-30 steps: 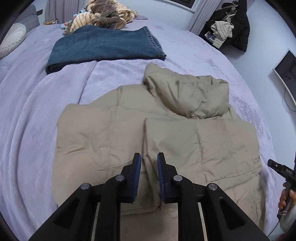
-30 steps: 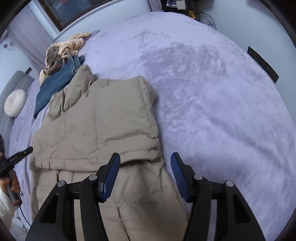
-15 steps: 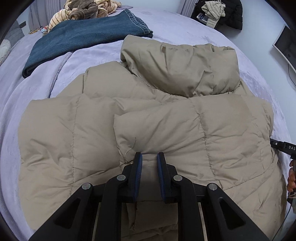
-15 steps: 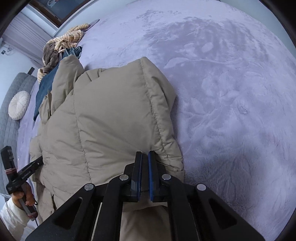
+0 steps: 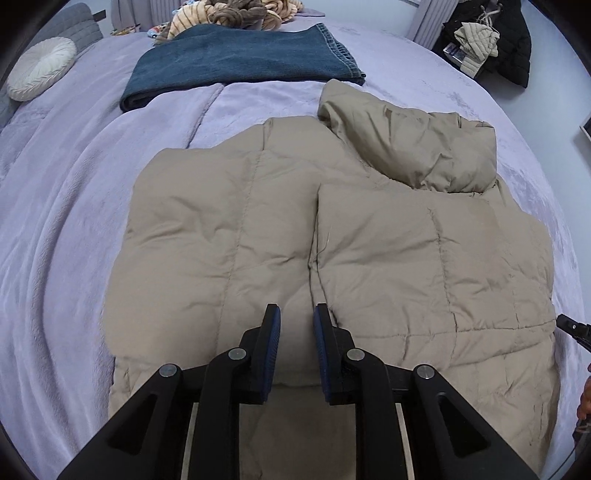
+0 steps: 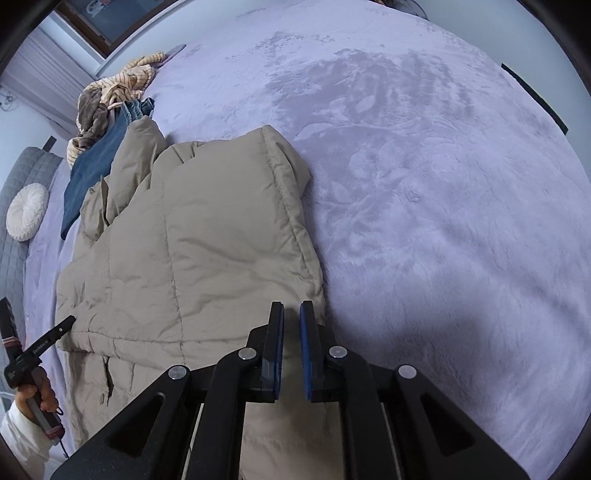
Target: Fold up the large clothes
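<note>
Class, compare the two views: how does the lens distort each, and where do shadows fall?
Left wrist view: fisheye bows the lilac plush bedspread, dark vignette at the corners; the beige quilted puffer jacket is sharp under soft, even light. Right wrist view: same bulge; a faint shadow lies on the bedspread beside the jacket's edge.

jacket [image 5: 369, 251]: tan | bedspread [image 6: 443, 221]: lilac | jeans [image 5: 236, 62]: dark blue | cushion [image 5: 40, 68]: white | sweater [image 6: 125, 83]: cream, striped

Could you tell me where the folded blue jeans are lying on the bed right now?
In the left wrist view the folded blue jeans lie at the top, beyond the beige puffer jacket and just in front of the striped clothes pile.
</note>
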Demonstrator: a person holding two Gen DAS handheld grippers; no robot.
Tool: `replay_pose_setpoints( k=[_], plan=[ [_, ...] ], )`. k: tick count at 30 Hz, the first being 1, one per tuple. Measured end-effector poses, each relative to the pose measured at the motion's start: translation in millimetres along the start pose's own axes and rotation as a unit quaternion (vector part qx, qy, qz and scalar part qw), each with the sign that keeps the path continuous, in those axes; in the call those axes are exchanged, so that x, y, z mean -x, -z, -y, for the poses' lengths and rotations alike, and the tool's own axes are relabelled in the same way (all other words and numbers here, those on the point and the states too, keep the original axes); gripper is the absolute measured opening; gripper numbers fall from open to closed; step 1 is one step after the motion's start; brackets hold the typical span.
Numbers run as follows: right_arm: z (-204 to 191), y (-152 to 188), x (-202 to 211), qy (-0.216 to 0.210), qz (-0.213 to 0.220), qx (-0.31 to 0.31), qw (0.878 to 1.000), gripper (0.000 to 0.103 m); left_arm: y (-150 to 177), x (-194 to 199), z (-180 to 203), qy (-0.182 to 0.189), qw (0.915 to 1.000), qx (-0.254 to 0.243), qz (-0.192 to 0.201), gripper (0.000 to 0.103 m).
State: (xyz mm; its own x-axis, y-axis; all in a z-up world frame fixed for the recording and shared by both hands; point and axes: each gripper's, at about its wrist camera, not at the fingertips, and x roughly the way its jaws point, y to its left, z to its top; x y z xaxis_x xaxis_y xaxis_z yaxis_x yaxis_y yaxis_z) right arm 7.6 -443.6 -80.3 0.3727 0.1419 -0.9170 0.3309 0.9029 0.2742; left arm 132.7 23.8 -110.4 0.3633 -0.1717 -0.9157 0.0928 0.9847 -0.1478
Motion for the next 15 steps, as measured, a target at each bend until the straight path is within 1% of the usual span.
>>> replay_pose_setpoints(
  k=[9,10,11,12,13,15],
  plan=[
    [1,46,32,-0.033,-0.042,-0.024,0.998,0.011,44,47,9,-0.013,0.9997,0.000,-0.019,0.021],
    [1,51,34,-0.035,-0.046,-0.025,0.998,0.012,49,52,10,-0.016,0.9997,0.001,-0.020,0.037],
    [1,55,37,-0.035,-0.048,-0.026,0.998,0.014,53,58,10,-0.018,0.9996,0.004,-0.019,0.076],
    [2,60,39,-0.035,-0.050,-0.029,0.998,0.016,57,65,10,-0.021,0.9997,0.010,-0.010,0.090],
    [3,64,41,-0.037,-0.053,-0.034,0.997,0.018,61,74,10,-0.024,0.9996,0.016,0.005,0.098],
    [4,71,44,-0.038,-0.059,-0.040,0.997,0.018,66,83,10,-0.024,0.9995,0.020,0.006,0.098]
  ],
)
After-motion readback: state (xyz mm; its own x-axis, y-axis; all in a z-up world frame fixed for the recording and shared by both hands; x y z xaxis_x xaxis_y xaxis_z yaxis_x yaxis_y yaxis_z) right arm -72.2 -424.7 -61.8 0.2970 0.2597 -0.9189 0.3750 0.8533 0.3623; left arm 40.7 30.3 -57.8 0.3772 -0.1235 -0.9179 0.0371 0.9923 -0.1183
